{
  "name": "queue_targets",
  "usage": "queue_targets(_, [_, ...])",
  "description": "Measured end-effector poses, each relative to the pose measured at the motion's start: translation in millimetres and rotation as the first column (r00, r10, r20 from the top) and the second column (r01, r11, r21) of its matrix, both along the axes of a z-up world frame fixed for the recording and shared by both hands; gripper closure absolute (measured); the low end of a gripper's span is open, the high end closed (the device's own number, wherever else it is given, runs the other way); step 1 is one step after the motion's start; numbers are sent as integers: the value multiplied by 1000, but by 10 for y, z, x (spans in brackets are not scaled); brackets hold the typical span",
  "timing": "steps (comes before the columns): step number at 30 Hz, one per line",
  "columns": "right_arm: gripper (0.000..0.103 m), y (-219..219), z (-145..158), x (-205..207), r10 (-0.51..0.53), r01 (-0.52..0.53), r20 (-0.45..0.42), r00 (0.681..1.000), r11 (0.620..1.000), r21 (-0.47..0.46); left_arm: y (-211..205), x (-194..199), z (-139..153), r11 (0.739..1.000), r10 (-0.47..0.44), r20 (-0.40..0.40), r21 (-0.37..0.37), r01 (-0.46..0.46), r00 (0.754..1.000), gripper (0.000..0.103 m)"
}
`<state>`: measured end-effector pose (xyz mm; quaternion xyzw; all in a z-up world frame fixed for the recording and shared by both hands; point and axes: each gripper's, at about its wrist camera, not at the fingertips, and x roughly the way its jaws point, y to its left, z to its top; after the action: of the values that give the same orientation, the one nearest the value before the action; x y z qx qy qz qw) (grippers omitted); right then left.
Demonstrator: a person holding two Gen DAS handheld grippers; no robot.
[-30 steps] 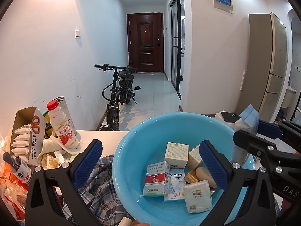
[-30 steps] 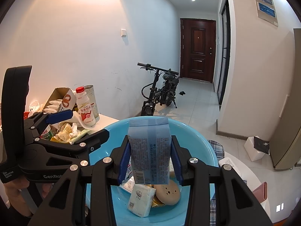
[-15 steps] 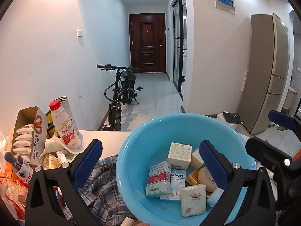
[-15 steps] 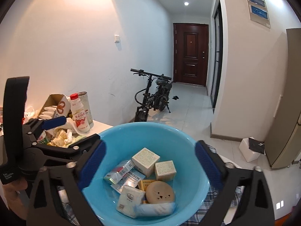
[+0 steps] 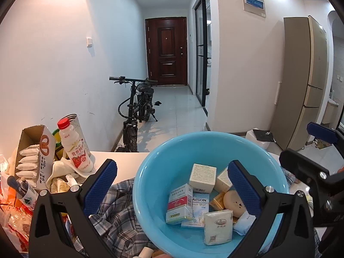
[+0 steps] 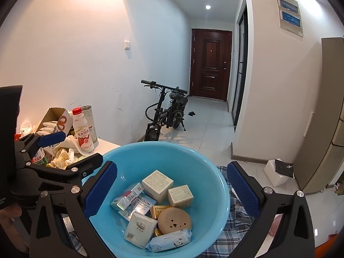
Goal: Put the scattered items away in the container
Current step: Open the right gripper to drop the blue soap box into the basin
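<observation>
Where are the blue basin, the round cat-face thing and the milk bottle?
Basin [image 6: 211,173]: right wrist view, bare inner wall.
Cat-face disc [image 6: 174,220]: right wrist view, middle of its top.
Milk bottle [image 5: 76,150]: left wrist view, its label.

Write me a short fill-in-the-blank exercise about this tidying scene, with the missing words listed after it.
1. The boxes and packets lie inside a light ____ basin.
2. The drink bottle left of the basin has a ____ cap.
3. The jaws of the right gripper stand ____, with nothing between them.
4. Under the basin lies a ____ cloth.

Missing words: blue; red; open; checked
</observation>
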<state>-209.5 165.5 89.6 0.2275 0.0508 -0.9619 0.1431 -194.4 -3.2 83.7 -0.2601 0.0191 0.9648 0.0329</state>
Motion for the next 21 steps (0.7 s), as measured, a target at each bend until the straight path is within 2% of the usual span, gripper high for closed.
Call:
queue_targets(7, [0,174,97,70,-31,30,-24,999,999,-35,320,181,7,993,-107,-9,-42,107,994,0])
queue_targets(11, [0,269,163,126,-41,39,-39,998,998,-54,456,344,3,985,-120,-23,-131,116,992,0])
queue_targets(16, [0,290,218,173,-34,30,-46,998,996,-80,371,587,-69,972,-97,-15,-218,91,995,0])
queue_targets(21, [0,195,249,225,0,-4,-53,999,997,-73,134,804,-267,974,-90,30,-206,95,995,0])
